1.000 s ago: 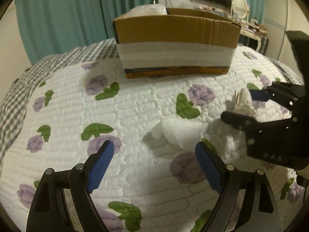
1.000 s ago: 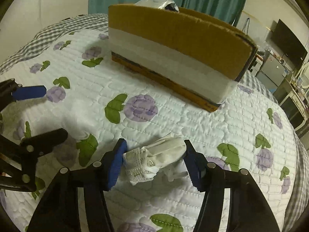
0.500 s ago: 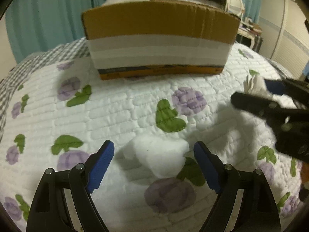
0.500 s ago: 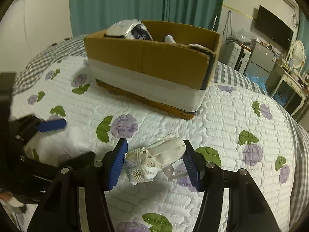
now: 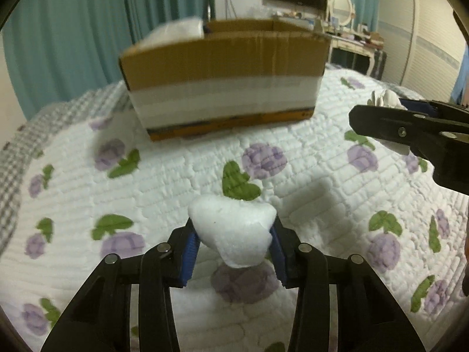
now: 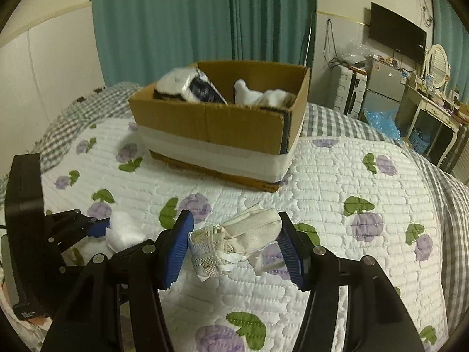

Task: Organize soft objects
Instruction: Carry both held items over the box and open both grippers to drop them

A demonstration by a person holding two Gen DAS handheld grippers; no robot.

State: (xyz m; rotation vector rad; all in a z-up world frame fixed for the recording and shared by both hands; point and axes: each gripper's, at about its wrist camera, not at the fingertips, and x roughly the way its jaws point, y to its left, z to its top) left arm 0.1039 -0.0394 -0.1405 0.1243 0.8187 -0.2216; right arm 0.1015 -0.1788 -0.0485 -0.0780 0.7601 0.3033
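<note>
My left gripper point(image 5: 233, 242) is shut on a white cotton wad point(image 5: 233, 230) and holds it above the quilt; it also shows in the right wrist view point(image 6: 121, 230). My right gripper point(image 6: 236, 245) is shut on a white mesh sock bundle point(image 6: 231, 243), lifted off the quilt; in the left wrist view the bundle point(image 5: 384, 98) peeks past the right gripper's black fingers point(image 5: 410, 123). An open cardboard box point(image 6: 219, 129) with white tape stands further back on the bed and holds white soft items point(image 6: 262, 95) and a dark-printed packet point(image 6: 202, 88).
The bed has a white quilt with purple flowers point(image 6: 351, 182) over a grey check sheet point(image 6: 451, 205). Teal curtains point(image 6: 190, 20) hang behind. A dresser, fridge and TV stand at the right point(image 6: 384, 85).
My left gripper closed on the cotton wad and lifted it. My right gripper rose with the sock bundle, so the box interior now shows.
</note>
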